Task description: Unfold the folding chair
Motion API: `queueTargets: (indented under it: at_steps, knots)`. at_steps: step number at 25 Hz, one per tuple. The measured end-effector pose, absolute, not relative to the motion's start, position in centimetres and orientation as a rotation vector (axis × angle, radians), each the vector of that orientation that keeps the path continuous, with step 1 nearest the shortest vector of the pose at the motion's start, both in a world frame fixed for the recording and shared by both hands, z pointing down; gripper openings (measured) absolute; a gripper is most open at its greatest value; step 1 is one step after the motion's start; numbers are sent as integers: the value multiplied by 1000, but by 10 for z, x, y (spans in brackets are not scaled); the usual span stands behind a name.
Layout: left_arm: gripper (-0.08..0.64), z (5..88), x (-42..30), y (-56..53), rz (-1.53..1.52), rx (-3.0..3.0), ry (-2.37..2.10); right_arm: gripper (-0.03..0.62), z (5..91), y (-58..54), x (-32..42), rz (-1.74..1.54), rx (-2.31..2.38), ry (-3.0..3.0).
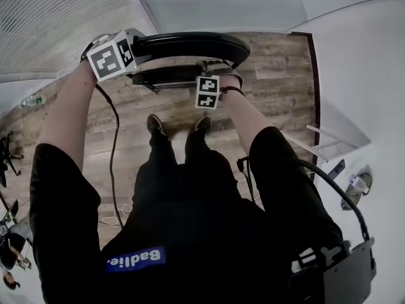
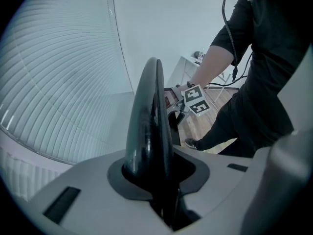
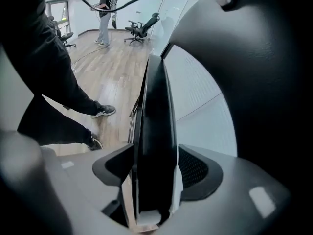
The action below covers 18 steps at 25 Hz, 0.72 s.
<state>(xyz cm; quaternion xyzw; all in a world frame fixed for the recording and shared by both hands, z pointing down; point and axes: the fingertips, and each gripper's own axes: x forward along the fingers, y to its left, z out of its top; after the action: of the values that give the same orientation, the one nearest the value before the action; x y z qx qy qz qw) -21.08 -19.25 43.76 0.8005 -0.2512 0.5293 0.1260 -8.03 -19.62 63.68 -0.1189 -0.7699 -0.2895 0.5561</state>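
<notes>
The folding chair point(image 1: 190, 45) is standing on the wood-plank floor point(image 1: 278, 68) just ahead of the person's shoes point(image 1: 155, 124). From above it is showing as two black panels, a wide upper one and a narrower one just below it in the head view. The left gripper point(image 1: 131, 49) is holding the left end of the upper panel. In the left gripper view its fingers point(image 2: 83, 195) are pinching the glossy black edge, which is filling the gap between them. The right gripper point(image 1: 214, 76) is gripping at the right end of the lower panel. In the right gripper view its fingers point(image 3: 234, 199) are clamping the dark panel from both sides, with pale pads lying against it.

The floor is showing grey-brown planks with a matt, worn grain, and in the right gripper view it is catching a patch of light. A white wall point(image 1: 361, 75) is bordering it on the right behind a dark skirting strip point(image 1: 314, 94), and a white rack point(image 1: 326, 141) is standing near that wall. Ribbed blinds point(image 1: 50, 24) are covering the upper left of the head view, and they are filling much of the left gripper view beside a plain pale wall. A black cable point(image 1: 114, 144) is hanging from the left gripper down toward the floor. In the right gripper view the room is stretching away: another person point(image 3: 103, 13) is standing at the far end, with an office chair point(image 3: 144, 28) near them
</notes>
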Motion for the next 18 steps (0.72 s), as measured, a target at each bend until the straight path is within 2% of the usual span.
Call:
queueTargets:
  at_steps: [4, 5, 7, 18]
  knots:
    - [87, 436, -210, -189, 1545, 2343, -730, 238, 646, -199, -88, -710, -219, -1827]
    - [87, 436, -210, -187, 1548, 2350, -727, 187, 645, -201, -90, -717, -188, -1835]
    - [87, 435, -211, -185, 1553, 2369, -721, 163, 644, -201, -92, -732, -142, -1834]
    - [87, 438, -202, -181, 1539, 2392, -657, 149, 645, -167, -62, -814, 19, -1757]
